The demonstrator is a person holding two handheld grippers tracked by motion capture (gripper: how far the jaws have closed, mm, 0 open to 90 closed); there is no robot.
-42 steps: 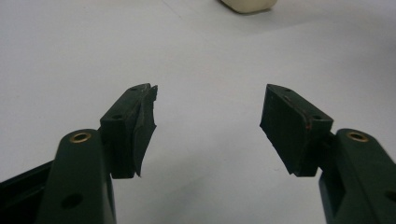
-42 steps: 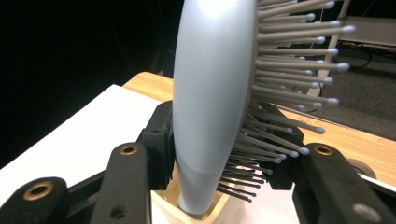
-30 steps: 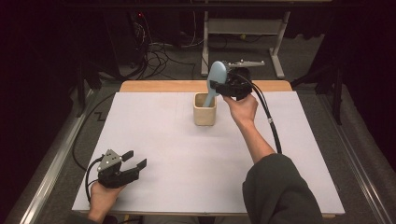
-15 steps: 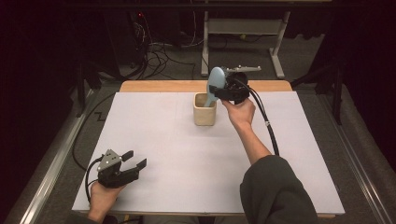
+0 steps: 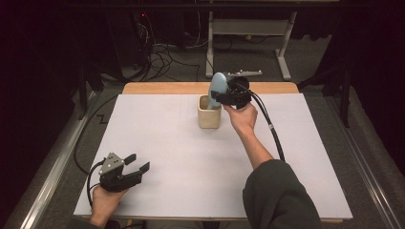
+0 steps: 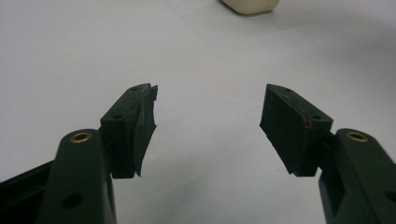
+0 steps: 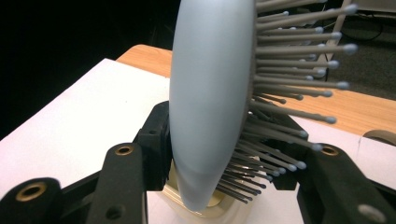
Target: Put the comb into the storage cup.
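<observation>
Standing upright in the beige holder [image 5: 209, 114] at twelve o'clock on the table [image 5: 157, 143], the pale blue hairbrush [image 7: 210, 93] is pinched by the right gripper [image 7: 224, 158], whose jaws have just been opening. Light and stiff, it is probably best gripped across its smooth back, since the bristles yield. The left gripper [image 6: 208, 128] is spread empty at seven o'clock.

Table [image 5: 157, 143] wide open btwn hands; only cup [image 5: 209, 113] w/ hairbrush [image 5: 217, 88] blocks far-centre.
</observation>
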